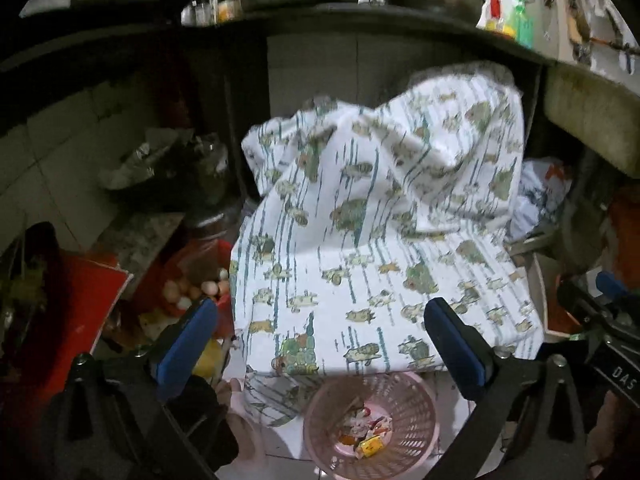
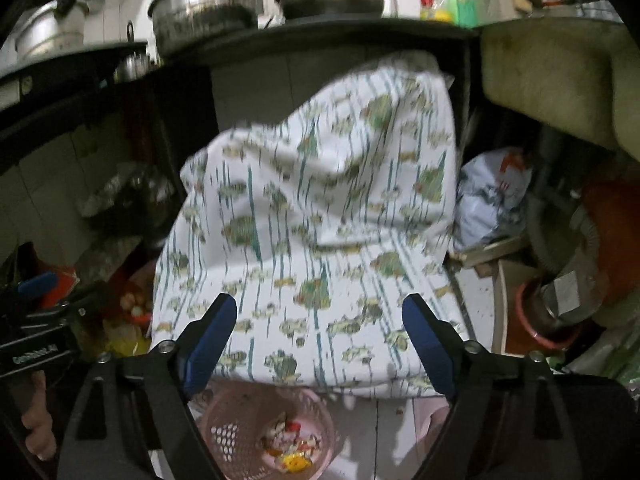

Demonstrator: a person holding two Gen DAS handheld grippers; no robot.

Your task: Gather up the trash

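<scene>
Cluttered kitchen floor beneath a dark counter fills the left wrist view, where a printed cloth drapes over a bulky shape. Below it, on the pale tiles, a pink perforated basket holds a small heap of wrappers, the collected trash. The left gripper stands wide with nothing between its blue pads. To the left, a red container holds eggs.

Pots and bottles line the same counter in the right wrist view, with a white plastic bag beside the cloth. The basket sits low in frame, wrappers lying on its bottom. The right gripper is likewise spread and empty, above and apart from the basket.

Judging by the empty jaws over a loaded basket, a drop-off looks finished; the next move calls for spotting any remaining litter, none of which is clearly visible here.
</scene>
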